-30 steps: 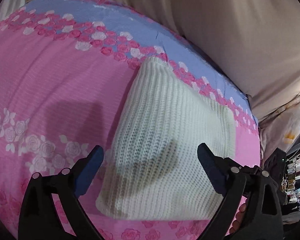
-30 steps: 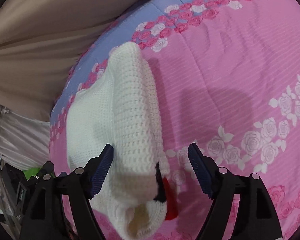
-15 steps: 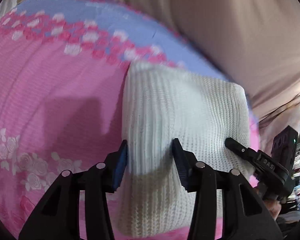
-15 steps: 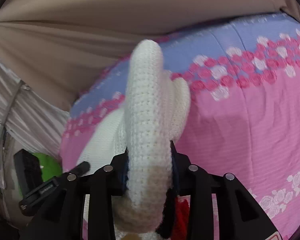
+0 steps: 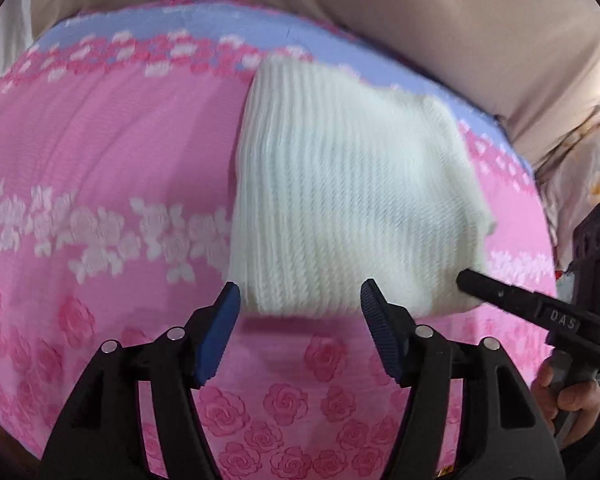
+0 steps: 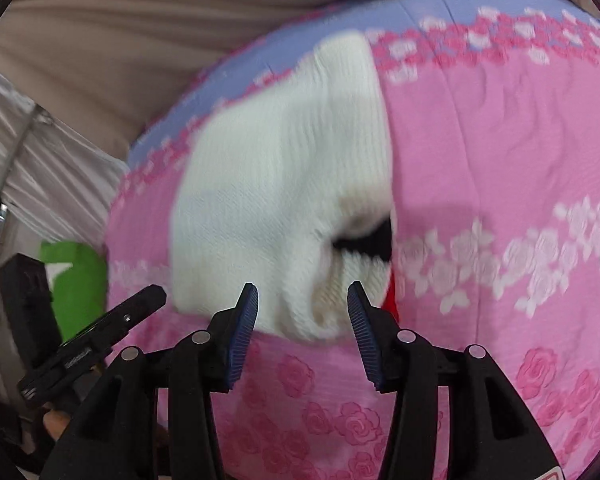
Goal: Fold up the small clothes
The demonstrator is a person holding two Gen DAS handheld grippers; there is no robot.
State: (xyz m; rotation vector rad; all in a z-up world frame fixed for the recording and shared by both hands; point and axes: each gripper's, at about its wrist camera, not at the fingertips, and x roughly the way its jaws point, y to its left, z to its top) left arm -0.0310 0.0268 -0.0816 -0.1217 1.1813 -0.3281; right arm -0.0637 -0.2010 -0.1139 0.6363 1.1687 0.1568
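Our left gripper [image 5: 300,322] has its jaws apart and widening, nothing between them; they hover just short of the near edge of the white knit garment [image 5: 352,204]. Our right gripper [image 6: 302,322] shows a clear gap between its jaws as well (they are narrowing), and the garment's near bulge sits just beyond the tips, not pinched. The garment lies folded into a compact block on the pink rose-print bedspread [image 5: 100,152], toward the far lilac band [image 6: 480,4]; a black and red trim [image 6: 384,264] peeks out at its right side. We judge a fold has just been laid and let go. Next we need to tidy that loose right edge or set the piece aside.
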